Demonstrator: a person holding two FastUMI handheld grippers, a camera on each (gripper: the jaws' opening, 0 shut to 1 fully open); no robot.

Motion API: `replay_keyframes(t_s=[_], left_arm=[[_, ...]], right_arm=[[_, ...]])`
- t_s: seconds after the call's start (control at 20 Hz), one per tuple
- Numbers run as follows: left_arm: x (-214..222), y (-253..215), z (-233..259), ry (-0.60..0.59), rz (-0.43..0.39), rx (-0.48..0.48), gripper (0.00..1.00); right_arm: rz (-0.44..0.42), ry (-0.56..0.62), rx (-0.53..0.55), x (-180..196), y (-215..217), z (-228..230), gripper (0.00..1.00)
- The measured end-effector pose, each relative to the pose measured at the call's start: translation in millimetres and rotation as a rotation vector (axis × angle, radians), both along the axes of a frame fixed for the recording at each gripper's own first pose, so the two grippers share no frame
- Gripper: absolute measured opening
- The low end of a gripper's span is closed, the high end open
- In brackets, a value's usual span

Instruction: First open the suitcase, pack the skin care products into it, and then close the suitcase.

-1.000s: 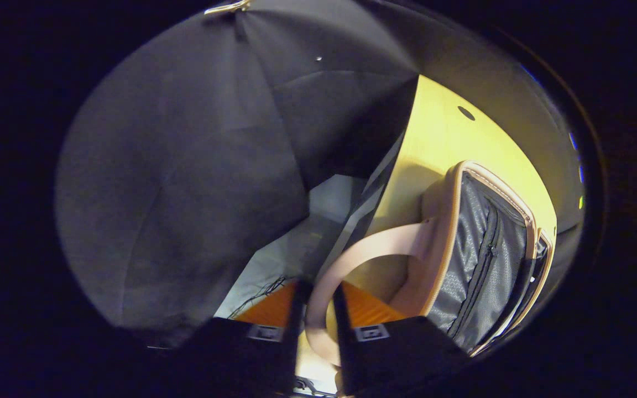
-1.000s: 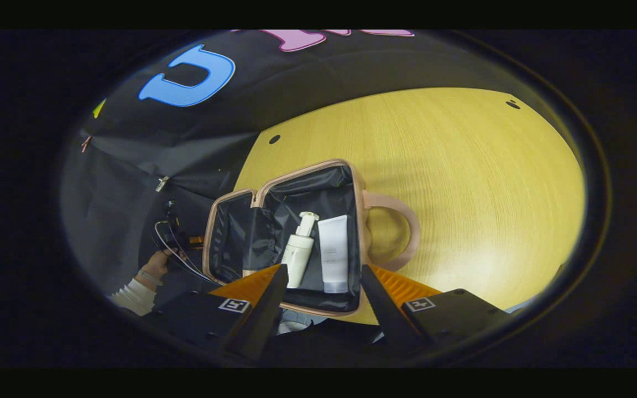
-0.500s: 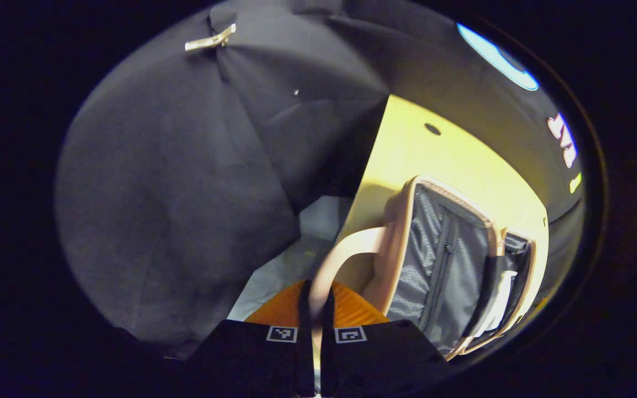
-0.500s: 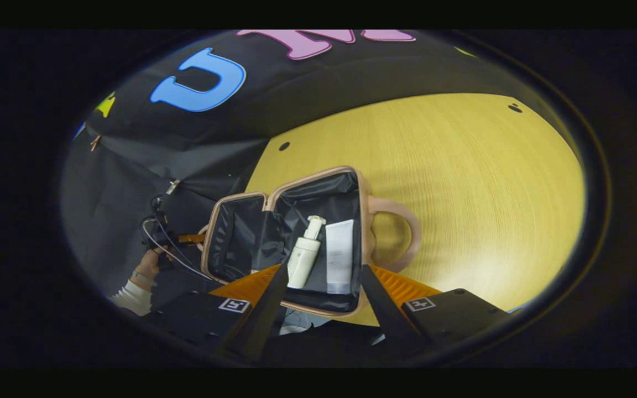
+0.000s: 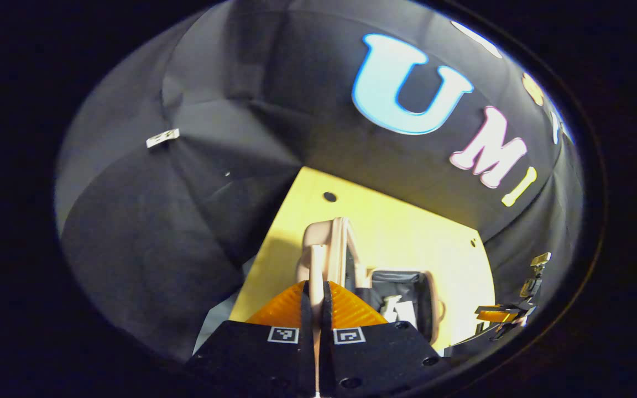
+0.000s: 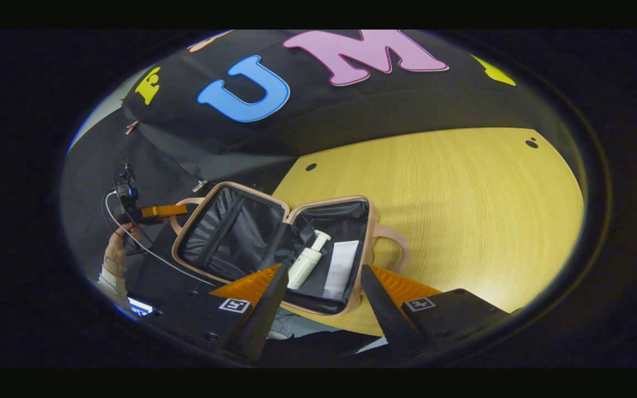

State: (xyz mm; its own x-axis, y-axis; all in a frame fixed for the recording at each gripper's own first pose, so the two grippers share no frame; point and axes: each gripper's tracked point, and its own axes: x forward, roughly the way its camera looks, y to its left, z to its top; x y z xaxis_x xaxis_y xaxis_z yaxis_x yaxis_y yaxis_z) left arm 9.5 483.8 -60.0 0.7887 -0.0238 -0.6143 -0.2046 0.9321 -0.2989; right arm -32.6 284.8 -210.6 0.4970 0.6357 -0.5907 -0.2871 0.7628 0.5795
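Suitcase (image 6: 274, 243) lies open on the wooden table (image 6: 462, 210), the pump bottle (image 6: 306, 260) and white tube (image 6: 342, 268) side by side in the half nearer the right gripper (image 6: 318, 309), whose fingers are spread and empty. Left gripper (image 5: 315, 315) pinches the lid handle (image 5: 316, 265), lid half raised. Risk: the thin handle could slip from that narrow pinch and the lid drop back, or the lid could catch the liner while folding over the products
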Motion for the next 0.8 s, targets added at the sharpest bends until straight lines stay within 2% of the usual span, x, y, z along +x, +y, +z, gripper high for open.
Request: replay_keyframes(t_s=[0.2, 0.35, 0.6, 0.8], left_arm=[[18.5, -90.2, 35.2, -0.064, -0.120, -0.038, 0.08], [27.3, -164.2, 35.4, -0.073, -0.230, -0.058, 0.08], [55.6, -273.4, -37.1, -0.009, -0.377, -0.090, 0.08], [75.2, -309.7, -115.1, 0.104, -0.408, -0.109, 0.08]], right_arm=[[0.011, -0.045, 0.029, -9.0, -26.4, 17.7, 0.85], [0.012, -0.085, -0.008, -7.7, -63.4, 17.5, 0.85], [-0.062, -0.113, -0.011, -10.4, -129.6, 27.8, 0.85], [-0.095, -0.121, -0.064, -18.2, -183.2, 23.6, 0.85]])
